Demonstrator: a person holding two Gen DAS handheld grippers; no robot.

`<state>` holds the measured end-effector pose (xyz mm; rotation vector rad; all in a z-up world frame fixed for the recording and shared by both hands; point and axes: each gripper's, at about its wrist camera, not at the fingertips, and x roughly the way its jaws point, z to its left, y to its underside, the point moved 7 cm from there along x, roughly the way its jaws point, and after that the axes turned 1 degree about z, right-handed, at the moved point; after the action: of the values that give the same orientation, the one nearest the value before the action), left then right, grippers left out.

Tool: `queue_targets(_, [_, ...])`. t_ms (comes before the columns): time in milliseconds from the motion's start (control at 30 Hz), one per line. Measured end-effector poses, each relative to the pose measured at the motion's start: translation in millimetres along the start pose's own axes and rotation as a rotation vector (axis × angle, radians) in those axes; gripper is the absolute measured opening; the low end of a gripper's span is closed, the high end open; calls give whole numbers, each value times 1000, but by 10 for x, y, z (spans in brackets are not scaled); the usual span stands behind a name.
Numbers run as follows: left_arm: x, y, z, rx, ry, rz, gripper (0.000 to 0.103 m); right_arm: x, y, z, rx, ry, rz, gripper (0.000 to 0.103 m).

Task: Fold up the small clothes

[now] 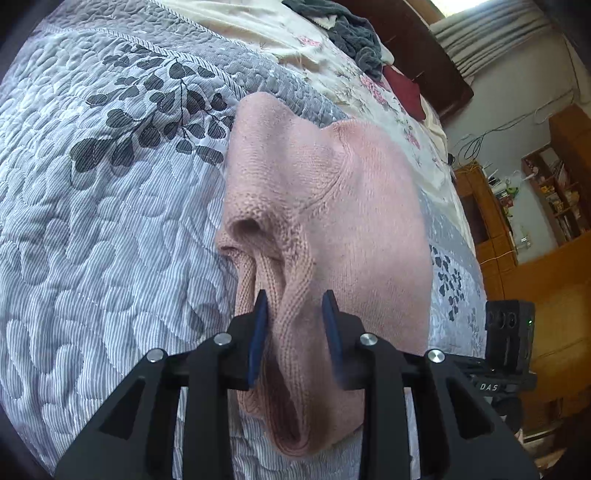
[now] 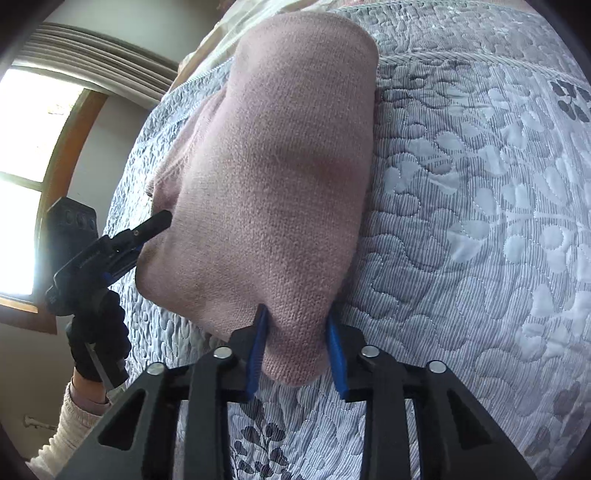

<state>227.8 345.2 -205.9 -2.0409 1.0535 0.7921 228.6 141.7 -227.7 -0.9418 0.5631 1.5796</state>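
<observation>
We see the bed first, covered by a grey quilted bedspread [image 1: 92, 229] printed with dark leaf sprigs, which fills most of both wrist views. Beyond it lies a cream floral sheet [image 1: 354, 85] with a dark grey cloth [image 1: 351, 33] heaped on it near a wooden headboard [image 1: 436, 62]. On the bedspread sits the pink knitted garment [image 1: 332, 206], a small sweater bunched into a thick bundle; one end rests on the quilt, and the near edges are lifted off it by both tools. The left gripper [image 1: 295, 321] has its jaws narrowed on a ribbed fold of the garment, the blue pads pressing the knit from either side. The right gripper [image 2: 297, 332] likewise has its jaws closed on a corner of the garment, with cloth bulging between the pads. In the right wrist view we also see a gloved hand [image 2: 98, 332] wrapped around the left tool's handle, with a cream sleeve [image 2: 70, 424] below it, and a bright window [image 2: 33, 147] behind.
</observation>
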Motion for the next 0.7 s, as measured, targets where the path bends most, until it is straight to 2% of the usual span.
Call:
queue_targets(133, [177,91,27,33,-44,27,28,8,115,-155,13,32,6,22])
queue_targets(233, [182,80,29,28,-49,35,29,36,118,-191,20,21,23,24])
queue_targets(267, [145,66,17,36,-48,39,29,23,111,-179,11,17,27,25])
queue_targets(333, [27,19,-12,54,-46,32,29,-59,71,-147,-5,6,29,38])
queue_targets(367, [-57,-21,-15,62,-48,17,32,-125,28,-132,-14,6,15,40])
queue_targets(467, [-292,-262,21,51,-44,-56,40,-320,-167,-84,-35,0,-42,55])
queue_targets(567, [-352,-595,107,14,-59,-98,42,-437,-473,-77,-4,-10,-86,56])
queue_targets(700, [-93,-964,233,-52,-67,-58,45,-429,-772,-68,26,-14,-108,56])
